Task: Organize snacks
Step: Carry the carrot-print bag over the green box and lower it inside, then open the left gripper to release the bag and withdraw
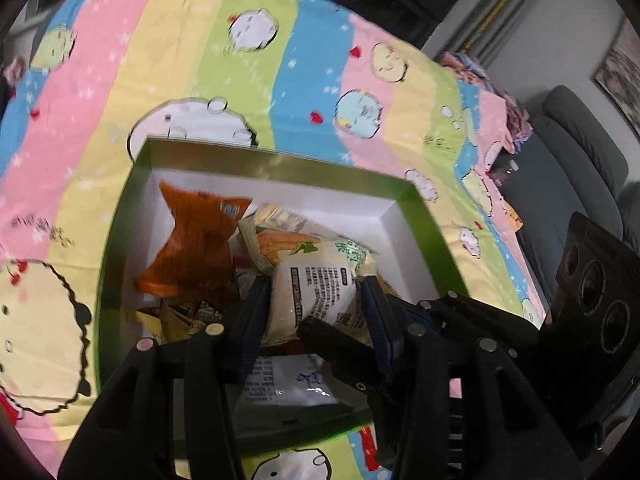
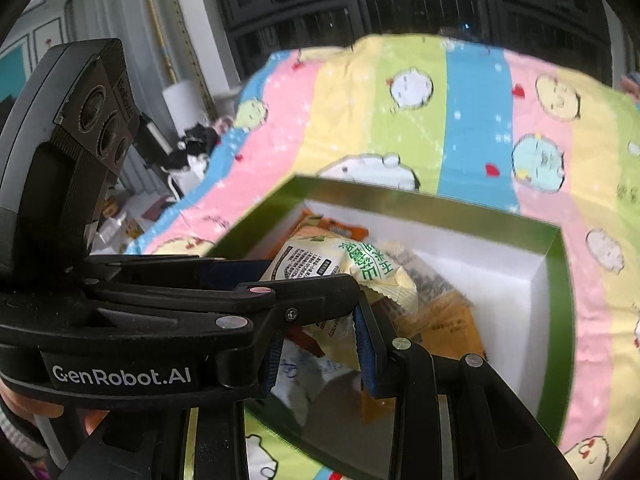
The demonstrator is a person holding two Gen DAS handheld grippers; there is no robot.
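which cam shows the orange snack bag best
Left wrist view: the orange snack bag lies nearly whole against the far-left wall of the green box. Right wrist view shows only a small orange sliver behind the cream packet.

Black plastic left gripper (image 2: 316, 300), blue-padded jaws, silver rivets, white "GenRobot.AI" lettering, possibly fingertips beneath.
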